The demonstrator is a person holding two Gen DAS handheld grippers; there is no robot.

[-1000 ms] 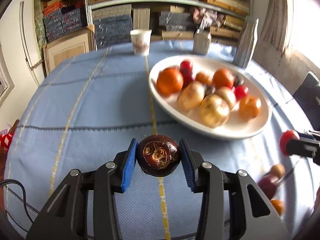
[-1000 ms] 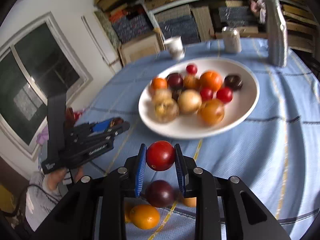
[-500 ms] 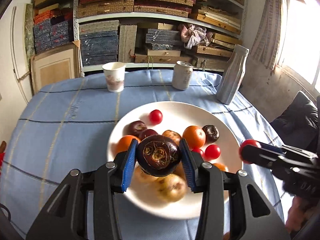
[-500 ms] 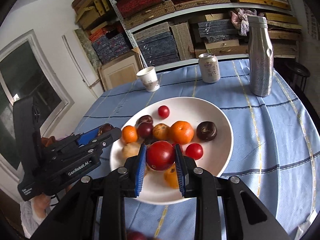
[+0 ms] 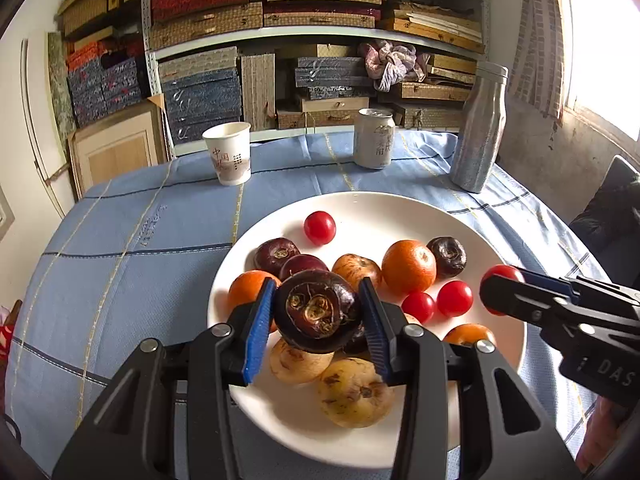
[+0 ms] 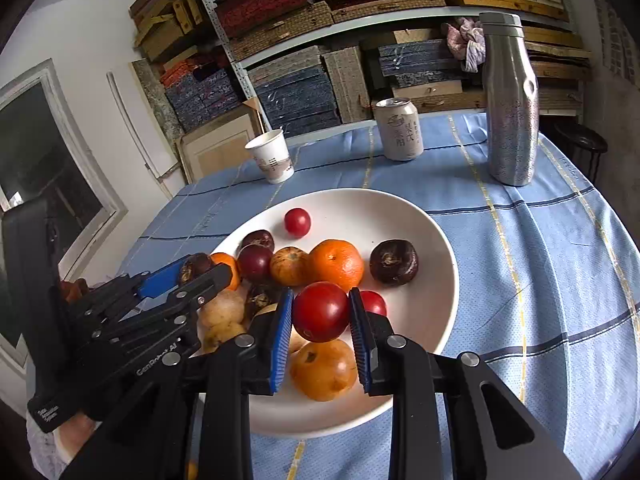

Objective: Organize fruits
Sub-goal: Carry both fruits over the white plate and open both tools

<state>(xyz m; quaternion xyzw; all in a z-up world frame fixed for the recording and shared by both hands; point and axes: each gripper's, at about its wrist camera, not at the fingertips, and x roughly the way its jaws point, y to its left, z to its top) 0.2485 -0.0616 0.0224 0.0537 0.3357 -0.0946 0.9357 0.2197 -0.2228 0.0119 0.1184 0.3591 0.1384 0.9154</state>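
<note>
Blue checked cloth covers the counter (image 5: 132, 248), with shelves of stacked boxes behind its far edge. White plate (image 5: 360, 208) sits mid-counter, toward the near edge, holding mixed fruit. Left tongs (image 5: 318, 320) are clamped on a dark brown, round fruit (image 5: 316, 312), blue pads pressing both sides; it hangs over the near-left part of the plate, above two pale yellow-brown fruits (image 5: 352, 392). Right tongs (image 6: 320, 320) are closed narrow on a red tomato (image 6: 320, 311), held over the near part of the plate, just above an orange-yellow fruit (image 6: 323, 370). Both tongs point down at a slant. On the plate: a mandarin (image 6: 337, 265) near the centre, a dark fruit (image 6: 394, 261) alone toward the right rim, a small red tomato (image 6: 297, 222) alone toward the far rim, further dark and orange fruits clustered left. Beyond the plate, near the far edge of the counter: paper cup (image 5: 228, 152) left, drinks can (image 5: 374, 138) centre, tall silver bottle (image 5: 480, 128) right, all upright and apart.
</note>
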